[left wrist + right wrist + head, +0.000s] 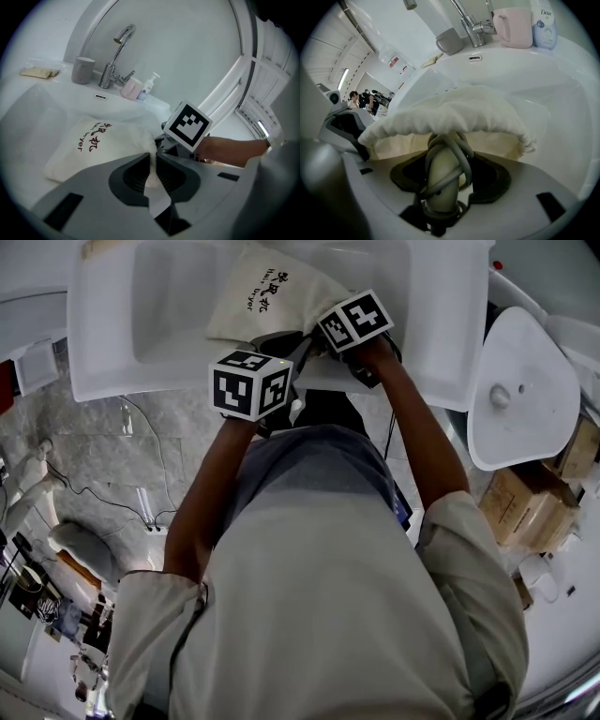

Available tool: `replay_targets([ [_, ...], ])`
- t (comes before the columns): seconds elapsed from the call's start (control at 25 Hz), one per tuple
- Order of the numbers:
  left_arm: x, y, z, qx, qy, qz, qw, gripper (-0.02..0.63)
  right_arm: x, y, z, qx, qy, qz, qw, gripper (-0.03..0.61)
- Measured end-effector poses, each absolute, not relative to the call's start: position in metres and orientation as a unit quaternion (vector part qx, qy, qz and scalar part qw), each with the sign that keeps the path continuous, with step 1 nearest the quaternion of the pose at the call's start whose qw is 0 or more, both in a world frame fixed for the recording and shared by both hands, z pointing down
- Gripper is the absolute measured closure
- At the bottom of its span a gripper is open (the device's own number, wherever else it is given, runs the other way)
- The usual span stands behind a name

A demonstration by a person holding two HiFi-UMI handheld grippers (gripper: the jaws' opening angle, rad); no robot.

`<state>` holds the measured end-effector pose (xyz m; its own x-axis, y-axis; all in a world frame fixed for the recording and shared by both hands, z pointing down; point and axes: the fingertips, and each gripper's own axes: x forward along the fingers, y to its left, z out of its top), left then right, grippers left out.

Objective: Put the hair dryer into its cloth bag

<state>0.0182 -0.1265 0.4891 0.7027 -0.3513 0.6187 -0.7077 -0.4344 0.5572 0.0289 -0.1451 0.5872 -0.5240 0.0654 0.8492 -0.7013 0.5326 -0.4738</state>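
Between the jaws of the right gripper (pixel 446 166), clamped tight: dryer (pixel 440 185) by its handle, grey cord (pixel 462 154) wound round it. Just ahead of those jaws, dryer's far end hidden under the arched rim of the bag (pixel 454 112), pale mouth gaping behind. Between the jaws of the left gripper (pixel 152 161), nearly together, pinched: a fold of that bag's rim. Beyond the left jaws, rest of bag lying in the sink (pixel 28 110), dark print up. Further ahead, on the back ledge: tap (pixel 115 54), grey cup (pixel 83 70), pink cup (pixel 513 28), bottle (pixel 543 28).
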Motion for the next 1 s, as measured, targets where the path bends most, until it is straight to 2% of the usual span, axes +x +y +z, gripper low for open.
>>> replay_targets([
  [1.0,0.024,-0.126,0.480,0.815,-0.316,0.191,0.447,0.569,0.016,-0.160,0.602,0.233,-0.778,0.401,0.424,0.325],
])
